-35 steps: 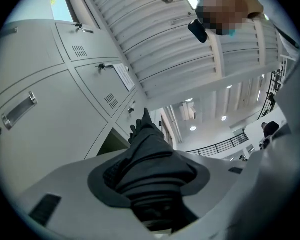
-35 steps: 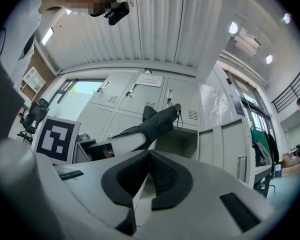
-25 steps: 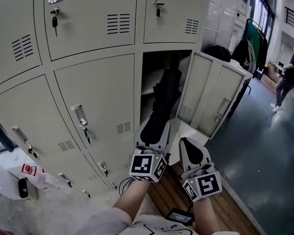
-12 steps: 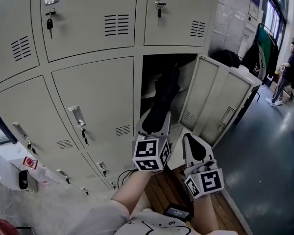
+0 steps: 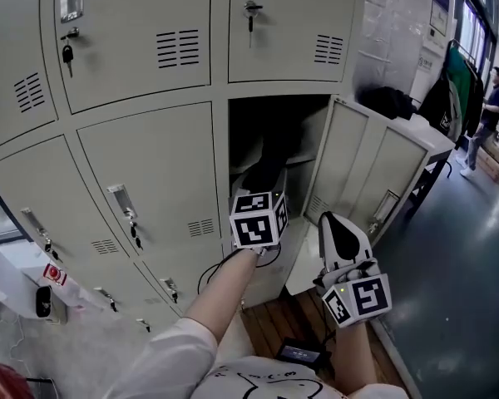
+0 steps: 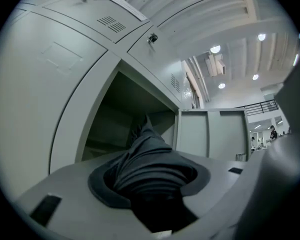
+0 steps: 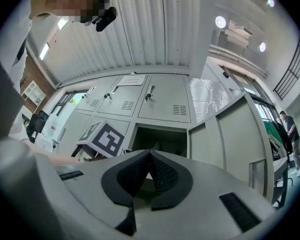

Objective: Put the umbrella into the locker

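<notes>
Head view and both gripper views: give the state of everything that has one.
Locker: door open.
Umbrella: folded, front end inside the locker.
Left tongs: shut on the umbrella.
Right tongs: shut, empty.
Upper lockers: shut, keys in locks.

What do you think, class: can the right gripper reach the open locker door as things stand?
Probably yes. The right gripper, shut and empty, sits close before the open locker door with nothing between them; the left gripper, holding the umbrella, is aside in the locker opening.
</notes>
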A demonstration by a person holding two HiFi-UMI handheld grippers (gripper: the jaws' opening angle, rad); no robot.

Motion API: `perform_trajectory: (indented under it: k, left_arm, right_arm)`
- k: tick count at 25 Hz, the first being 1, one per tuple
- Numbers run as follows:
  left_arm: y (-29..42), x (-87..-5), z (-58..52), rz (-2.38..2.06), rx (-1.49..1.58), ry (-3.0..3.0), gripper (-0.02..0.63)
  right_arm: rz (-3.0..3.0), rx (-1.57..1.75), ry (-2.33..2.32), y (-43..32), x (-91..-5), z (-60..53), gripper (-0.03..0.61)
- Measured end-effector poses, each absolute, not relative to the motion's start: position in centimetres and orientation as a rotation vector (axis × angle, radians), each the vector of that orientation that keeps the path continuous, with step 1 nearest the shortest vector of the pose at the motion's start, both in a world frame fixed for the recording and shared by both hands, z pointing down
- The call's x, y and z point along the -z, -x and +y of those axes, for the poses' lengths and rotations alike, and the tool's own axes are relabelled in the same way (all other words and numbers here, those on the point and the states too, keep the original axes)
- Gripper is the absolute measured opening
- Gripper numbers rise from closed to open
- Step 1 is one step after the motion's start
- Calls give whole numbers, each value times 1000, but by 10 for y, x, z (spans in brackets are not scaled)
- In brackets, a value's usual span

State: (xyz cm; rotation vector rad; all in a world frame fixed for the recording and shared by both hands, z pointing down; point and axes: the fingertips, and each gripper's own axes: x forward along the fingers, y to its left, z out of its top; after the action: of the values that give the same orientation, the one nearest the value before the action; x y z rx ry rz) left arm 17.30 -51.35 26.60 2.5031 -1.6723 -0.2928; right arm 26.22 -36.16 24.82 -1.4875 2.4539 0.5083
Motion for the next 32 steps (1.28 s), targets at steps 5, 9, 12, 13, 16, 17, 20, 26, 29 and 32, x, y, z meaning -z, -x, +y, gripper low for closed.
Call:
perform_trajectory:
  k: [5,9,12,13,16,17,20,26,29,32]
  left_arm:
    - [-175,-266,-536,-1725,224,-2450,219]
    - [-176,-258,-555,-1790,152,-2432,219]
    - [-174,-251,-573,-1836,95,-2414,219]
    - [-174,-250,-578,-1846,73,-2414,219]
    - [-175,-247,-591,-1853,3,-2407,219]
    - [-175,-247,-596,-1852,-17,-2400,219]
    - [-174,-248,-614,-1834,-63,-2361,219]
    - [-163,-254,-643,-1870,-175,-2288,219]
    - [-159,-263,-655,-1887,-246,-2268,219]
    - [-159,-266,-664,-1919,-317,-2278,219]
  right_arm:
    - [2468,-495,1449,-265,-250,-373,12]
    - [2486,-492,1415,-264,-251,-380,12]
    - [2486,-491,1403,-266,-250,-384,12]
    - [2485,-487,1402,-268,-250,-385,12]
    - [2487,-474,1401,-270,-252,-388,12]
    - [2488,-474,1399,-269,-252,-388,12]
    - [2498,-480,1382,-267,-252,-389,12]
    - [2540,-490,1348,-255,-262,-384,12]
    - [2547,-484,1349,-255,-265,-386,12]
    - [2548,-480,1350,-255,-266,-388,12]
